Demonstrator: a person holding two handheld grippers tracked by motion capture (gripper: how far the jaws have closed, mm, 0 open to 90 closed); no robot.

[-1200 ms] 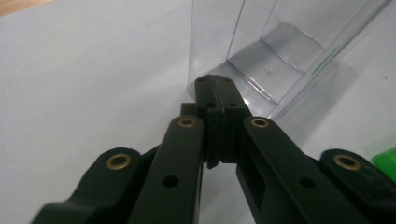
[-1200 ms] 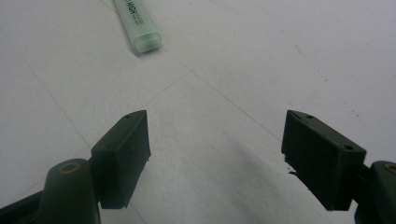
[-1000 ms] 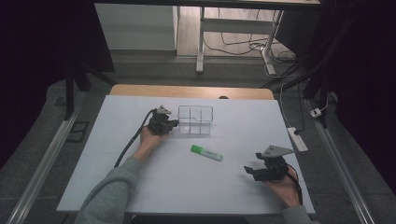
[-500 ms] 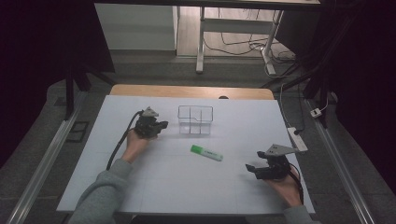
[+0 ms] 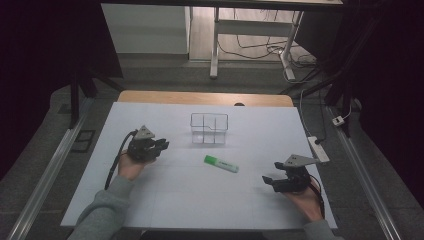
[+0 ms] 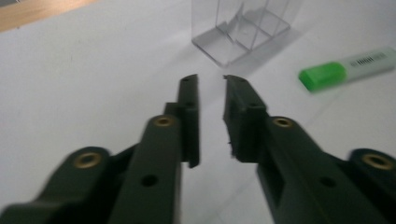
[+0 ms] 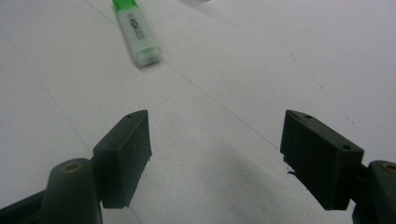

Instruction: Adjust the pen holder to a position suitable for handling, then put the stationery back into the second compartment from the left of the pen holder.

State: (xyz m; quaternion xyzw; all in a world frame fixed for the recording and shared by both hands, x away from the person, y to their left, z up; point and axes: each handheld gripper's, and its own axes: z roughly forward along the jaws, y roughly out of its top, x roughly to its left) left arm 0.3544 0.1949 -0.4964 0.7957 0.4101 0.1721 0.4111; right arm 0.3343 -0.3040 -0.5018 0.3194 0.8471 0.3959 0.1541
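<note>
A green highlighter (image 5: pixel 221 163) (image 6: pixel 348 67) (image 7: pixel 138 35) lies flat near the middle of the white table (image 5: pixel 200 200). Behind it stands a clear plastic organiser (image 5: pixel 209 128) (image 6: pixel 243 28) with small compartments. My left gripper (image 5: pixel 162 145) (image 6: pixel 210 79) hovers left of the organiser and points toward it. Its jaws have just been opening and show a narrow gap with nothing between them. My right gripper (image 5: pixel 267 181) (image 7: pixel 217 116) rests at the front right, open wide and empty. It is aimed at the highlighter, which lies a short way ahead.
A white power strip (image 5: pixel 320 149) lies at the table's right edge. A wooden strip (image 5: pixel 200 97) borders the back of the white surface. The left gripper's black cable (image 5: pixel 117 160) trails down the table's left side. Metal rails run along both sides.
My left gripper has moved left and nearer the front, away from the clear organiser. The right gripper and the highlighter have stayed put.
</note>
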